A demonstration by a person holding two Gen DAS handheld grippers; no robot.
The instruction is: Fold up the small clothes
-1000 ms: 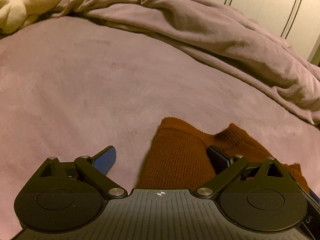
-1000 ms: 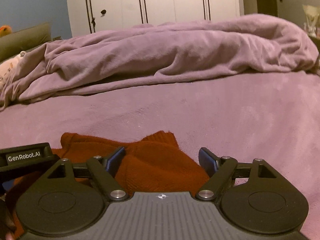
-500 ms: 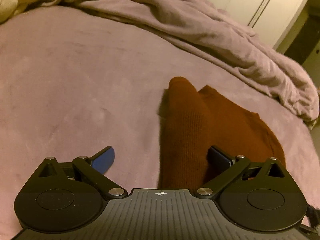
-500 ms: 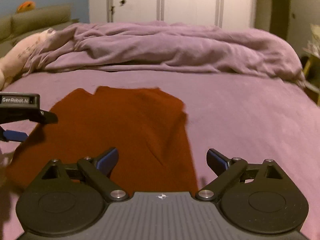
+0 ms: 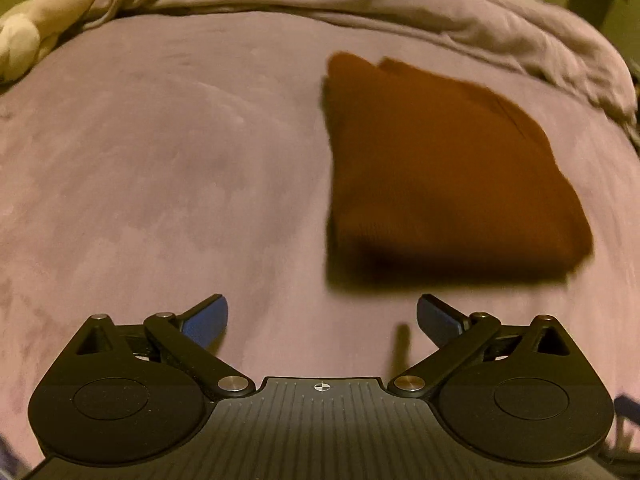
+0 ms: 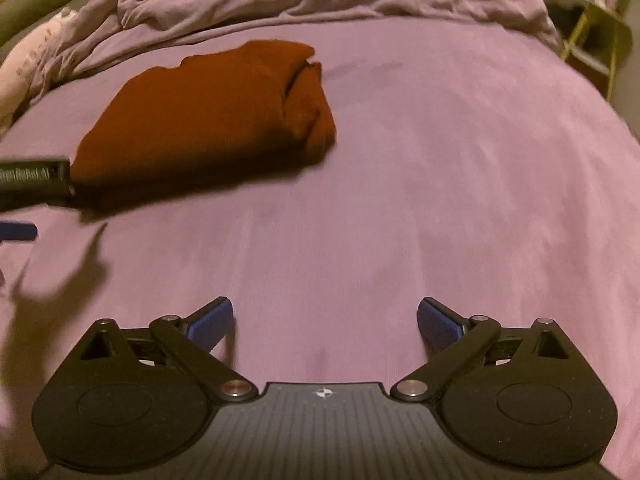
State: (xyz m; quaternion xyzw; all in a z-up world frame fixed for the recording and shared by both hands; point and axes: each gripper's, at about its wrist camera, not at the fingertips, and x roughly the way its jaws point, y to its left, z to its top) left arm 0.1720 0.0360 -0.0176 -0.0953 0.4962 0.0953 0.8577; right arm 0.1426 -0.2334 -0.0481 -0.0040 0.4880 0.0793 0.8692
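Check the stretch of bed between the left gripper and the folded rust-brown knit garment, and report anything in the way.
Nothing visible blocks it. Only bare purple bed cover lies between the open left gripper and the folded rust-brown knit garment, which sits ahead and to its right. The right gripper, also open, is clear of that stretch.

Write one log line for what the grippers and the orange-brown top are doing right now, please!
left gripper: open, empty | right gripper: open, empty | rust sweater: folded, lying on purple bed, untouched
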